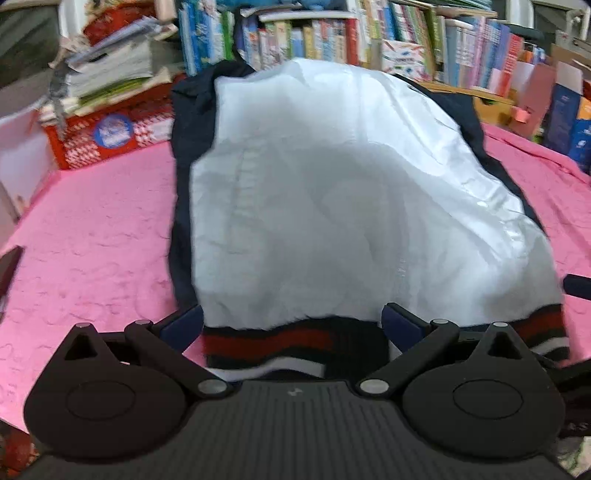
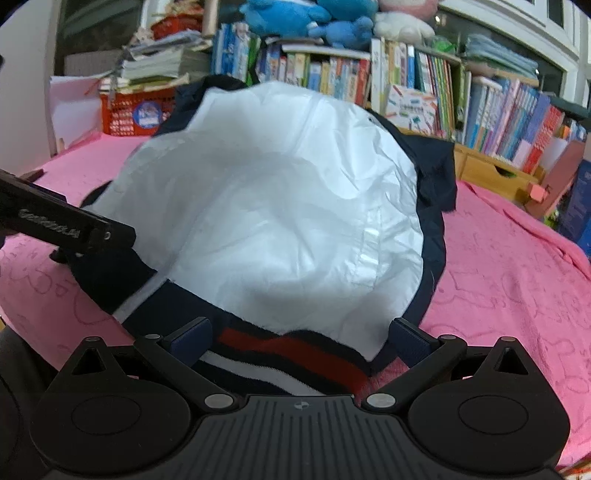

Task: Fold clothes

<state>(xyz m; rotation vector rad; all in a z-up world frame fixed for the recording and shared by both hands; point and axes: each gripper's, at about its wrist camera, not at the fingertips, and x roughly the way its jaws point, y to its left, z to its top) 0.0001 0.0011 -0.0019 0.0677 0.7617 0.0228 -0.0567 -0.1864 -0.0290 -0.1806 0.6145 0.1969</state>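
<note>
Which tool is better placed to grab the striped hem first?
Left, marginally. The left tool is open with the striped hem spanning its gap. The right tool, also open, sits at the hem's corner beside bare pink cover.

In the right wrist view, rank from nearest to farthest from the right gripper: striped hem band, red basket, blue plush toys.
From the right gripper:
1. Striped hem band, between its open fingers.
2. Red basket, far left.
3. Blue plush toys, atop the bookshelf.
</note>
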